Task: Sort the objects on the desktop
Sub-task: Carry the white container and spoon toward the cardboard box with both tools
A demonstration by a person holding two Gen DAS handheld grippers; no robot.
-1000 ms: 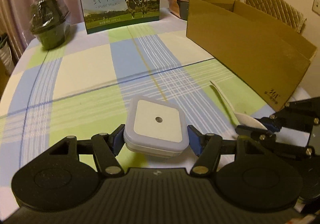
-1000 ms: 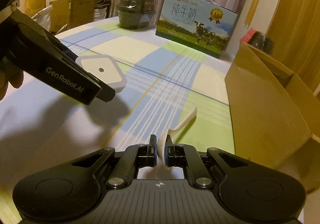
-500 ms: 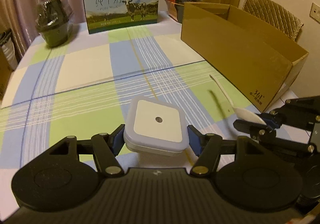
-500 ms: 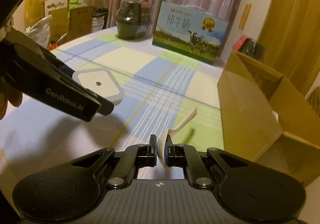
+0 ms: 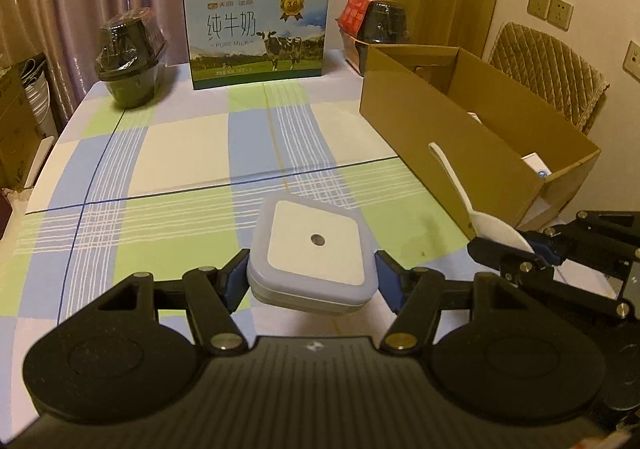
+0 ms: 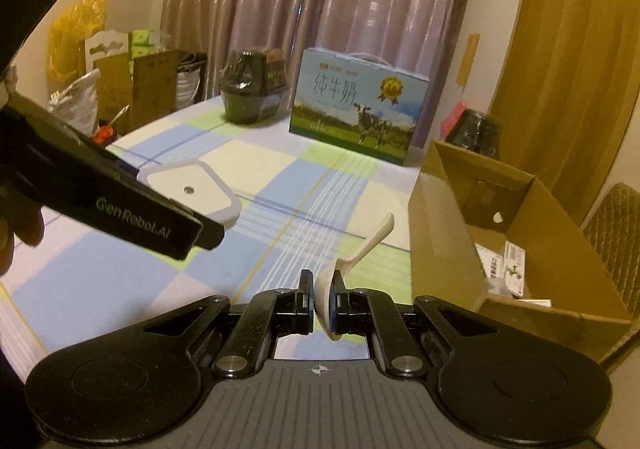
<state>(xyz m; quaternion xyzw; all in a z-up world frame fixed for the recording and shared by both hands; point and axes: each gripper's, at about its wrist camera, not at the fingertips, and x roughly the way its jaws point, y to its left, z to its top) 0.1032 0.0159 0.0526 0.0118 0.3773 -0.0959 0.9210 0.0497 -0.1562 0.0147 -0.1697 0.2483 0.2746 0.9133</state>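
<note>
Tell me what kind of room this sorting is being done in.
Most likely a lived-in home, perhaps a dining room: a checked tablecloth covers the table, long curtains hang behind it, a padded chair stands by wall sockets, and a gift carton of milk sits on the table.

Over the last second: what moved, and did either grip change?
Both grippers rose off the checked tablecloth, so more of the cardboard box interior shows. The left gripper kept its grip on the white square device; the right gripper stayed shut on the white spoon bowl, handle pointing away. Nothing taken up or released. Milk carton, box and dark wrapped containers stayed put.
</note>
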